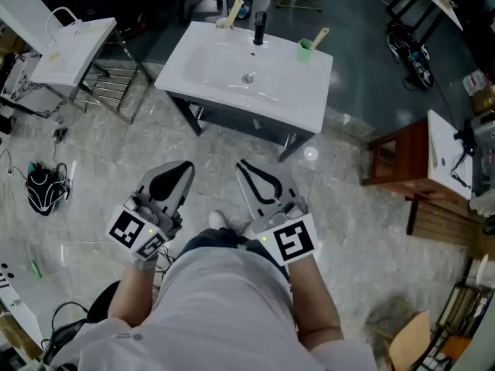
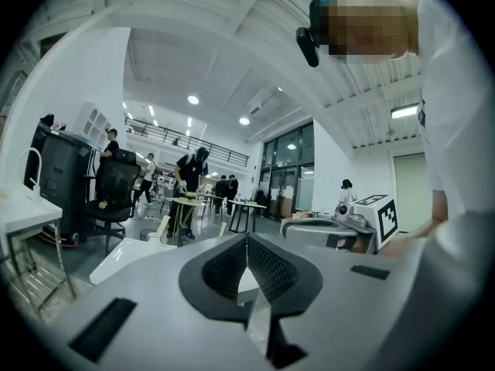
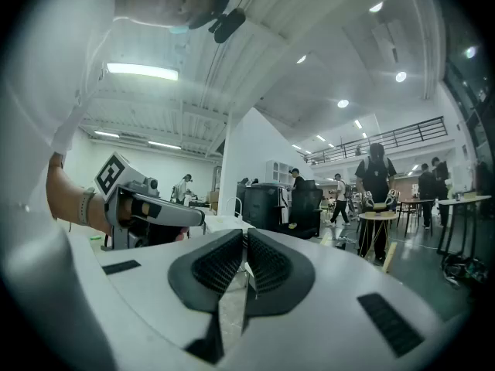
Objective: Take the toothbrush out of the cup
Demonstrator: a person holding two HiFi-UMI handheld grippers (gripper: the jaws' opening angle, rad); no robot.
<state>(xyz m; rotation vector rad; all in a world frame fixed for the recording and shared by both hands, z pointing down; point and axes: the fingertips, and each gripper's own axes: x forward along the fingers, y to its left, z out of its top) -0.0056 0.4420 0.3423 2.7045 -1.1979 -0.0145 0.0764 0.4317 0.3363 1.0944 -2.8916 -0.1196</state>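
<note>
At the bottom middle of the head view the person (image 1: 224, 292) is holding both tools close to the body, pointing level toward the top of the frame. The left gripper (image 1: 186, 168) is sitting clenched, its ribbed pads meeting with nothing caught between them. The right gripper (image 1: 243, 165), just beside it, is clamped together and empty too. Both are hanging over bare floor (image 1: 93, 145), well apart from the work.

Further up, the white sink (image 1: 209, 68) is standing on its dark frame in the upper middle. A black faucet (image 1: 259, 28) is rising from its far edge. To the right of the faucet, on the basin's upper right corner, the green cup (image 1: 305, 51) is standing upright with the toothbrush (image 1: 319, 36) leaning out of it toward the upper right. On the upper left corner a pale cup (image 1: 224, 23) is holding a second light-coloured handle (image 1: 235, 9); whether that one is also a brush is too small to tell.

Judging from here, nothing is being grasped yet and the whole approach is lying ahead. Jaws arriving clenched would be shoving the handle rather than straddling it. The green cup looks light and is sitting close to the rim, so a sideways pull on the slanted brush could be tipping it or dragging it off the edge; steadying it with the other tool looks wise. Two cups with similar handles are also inviting a reach for the wrong one, and the faucet is crowding the path in
</note>
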